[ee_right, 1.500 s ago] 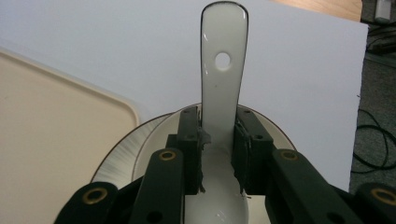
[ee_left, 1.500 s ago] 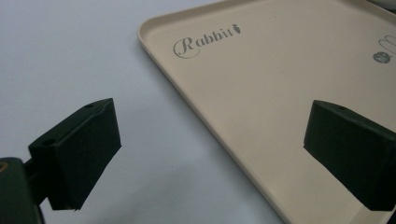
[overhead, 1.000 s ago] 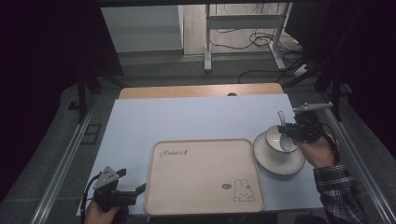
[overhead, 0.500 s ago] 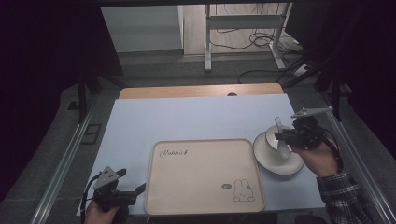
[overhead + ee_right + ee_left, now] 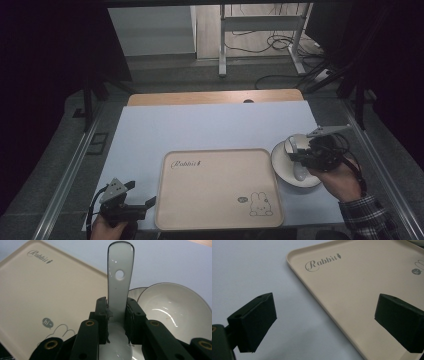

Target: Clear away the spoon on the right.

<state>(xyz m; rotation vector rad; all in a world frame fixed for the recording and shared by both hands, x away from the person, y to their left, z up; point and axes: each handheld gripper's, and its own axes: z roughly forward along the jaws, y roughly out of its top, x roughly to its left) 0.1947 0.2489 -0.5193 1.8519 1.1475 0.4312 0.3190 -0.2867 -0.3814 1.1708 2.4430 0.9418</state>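
A white ceramic spoon [image 5: 119, 277] is clamped by its handle in my right gripper [image 5: 117, 305], handle tip pointing away from the camera. Just beyond and to the right stands a white bowl [image 5: 172, 307] on a white plate [image 5: 282, 170]. In the high view my right gripper [image 5: 299, 154] hovers over the plate at the table's right, beside the bowl [image 5: 292, 144]. A beige tray [image 5: 215, 185] marked "Rabbit" lies in the middle. My left gripper [image 5: 142, 194] rests open at the tray's near left corner; its jaws [image 5: 327, 320] straddle the tray's edge [image 5: 312, 293] with nothing between them.
The pale blue table top [image 5: 200, 127] stretches behind the tray, with a wooden strip [image 5: 215, 96] at its far edge. Metal rails run along both sides. Cables and a stand's legs lie on the dark floor beyond.
My right gripper has carried the spoon toward the near side of the plate and a little lower in the picture. The left gripper has stayed put.
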